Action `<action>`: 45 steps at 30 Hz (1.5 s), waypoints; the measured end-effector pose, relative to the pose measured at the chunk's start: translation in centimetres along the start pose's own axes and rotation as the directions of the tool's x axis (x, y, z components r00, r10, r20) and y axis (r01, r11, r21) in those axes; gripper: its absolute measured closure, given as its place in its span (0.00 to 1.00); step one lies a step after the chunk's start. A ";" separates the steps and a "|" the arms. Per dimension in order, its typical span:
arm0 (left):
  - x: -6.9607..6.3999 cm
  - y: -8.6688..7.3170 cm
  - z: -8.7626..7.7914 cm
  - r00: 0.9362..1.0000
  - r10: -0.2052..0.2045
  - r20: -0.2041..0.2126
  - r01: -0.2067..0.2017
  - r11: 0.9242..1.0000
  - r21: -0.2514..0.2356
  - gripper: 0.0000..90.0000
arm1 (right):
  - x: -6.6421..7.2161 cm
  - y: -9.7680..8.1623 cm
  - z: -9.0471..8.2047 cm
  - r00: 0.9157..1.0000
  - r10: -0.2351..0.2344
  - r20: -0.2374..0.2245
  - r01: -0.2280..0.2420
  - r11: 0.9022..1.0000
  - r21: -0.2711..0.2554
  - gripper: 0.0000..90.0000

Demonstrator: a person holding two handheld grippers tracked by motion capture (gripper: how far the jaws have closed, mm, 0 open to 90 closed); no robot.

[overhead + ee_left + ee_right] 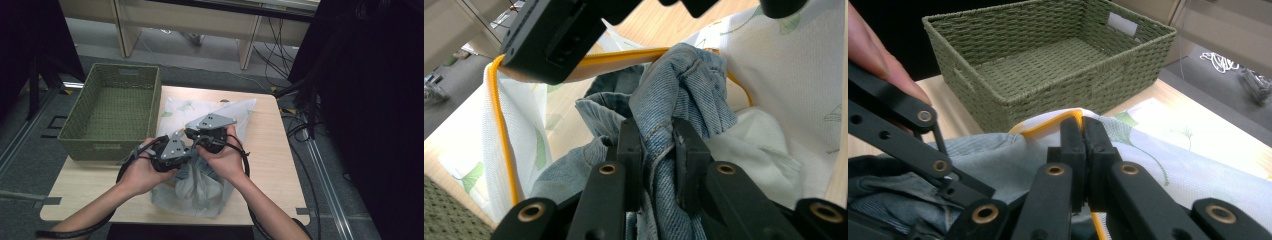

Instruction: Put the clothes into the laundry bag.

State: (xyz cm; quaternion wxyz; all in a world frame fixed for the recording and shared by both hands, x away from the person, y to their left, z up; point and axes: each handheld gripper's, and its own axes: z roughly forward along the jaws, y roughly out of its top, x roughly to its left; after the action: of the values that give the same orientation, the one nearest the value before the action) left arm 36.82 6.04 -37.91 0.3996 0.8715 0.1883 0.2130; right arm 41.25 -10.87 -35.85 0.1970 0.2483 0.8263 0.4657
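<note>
The work in hand looks like getting a pair of denim jeans (pixel 684 85) into or out of a white mesh laundry bag (pixel 784 65) with a yellow-trimmed mouth and a leaf print; which way it is going cannot be told from the pictures.

The bag lies on the wooden worktop (pixel 270 150), just right of an olive woven basket (pixel 112 107) that sits at the far left with nothing in it. In the high view the person's 2 hands meet over the near end of the bag.

The left tongs (pixel 659 145) are clamped on a thick bunched fold of the jeans right at the bag's mouth, the denim pinched between the 2 black jaws. The right tongs (pixel 1082 145) are closed tight on the yellow-edged rim (pixel 1048 125) of the bag, holding the opening up.

My judgement: this is the middle of the job. The grip on both pieces is made, and the jeans sit partly inside the bag, with a good deal of denim bunched at the opening. What is left is to move the rest of the jeans through the mouth while the rim is held, then let go.
</note>
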 end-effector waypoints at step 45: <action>0.9 -2.0 6.3 0.989 0.084 -0.117 -0.070 0.990 0.124 0.85 | -1.5 -1.4 0.9 0.998 0.049 0.031 -0.051 0.997 0.054 1.00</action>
State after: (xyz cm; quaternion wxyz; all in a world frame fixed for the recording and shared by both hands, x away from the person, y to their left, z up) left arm 40.54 3.83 -42.97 0.3260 0.8858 0.1909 0.2696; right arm 42.62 -11.78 -37.34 0.1907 0.2812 0.8292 0.4438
